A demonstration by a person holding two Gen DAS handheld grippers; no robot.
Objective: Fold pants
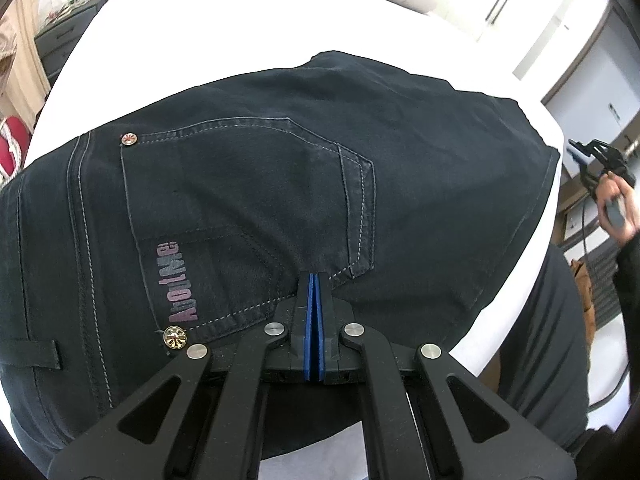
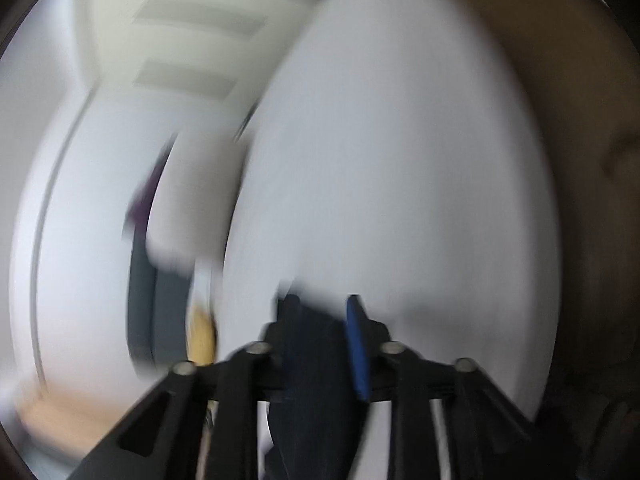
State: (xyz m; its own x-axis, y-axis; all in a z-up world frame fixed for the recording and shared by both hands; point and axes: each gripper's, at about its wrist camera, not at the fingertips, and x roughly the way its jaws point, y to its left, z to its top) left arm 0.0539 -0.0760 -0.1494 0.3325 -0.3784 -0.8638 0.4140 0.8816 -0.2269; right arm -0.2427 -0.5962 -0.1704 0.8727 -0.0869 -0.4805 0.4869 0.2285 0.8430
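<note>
Pressing our left gripper [image 1: 315,280], fingers together, onto the dark jeans [image 1: 248,184] spread on the white bed [image 1: 224,32], we risk dragging them askew if the right gripper [image 2: 320,312], fingers spread around dark cloth, tugs hard.

Right wrist view smeared by blur — pants [image 1: 248,184] cut off left.
</note>
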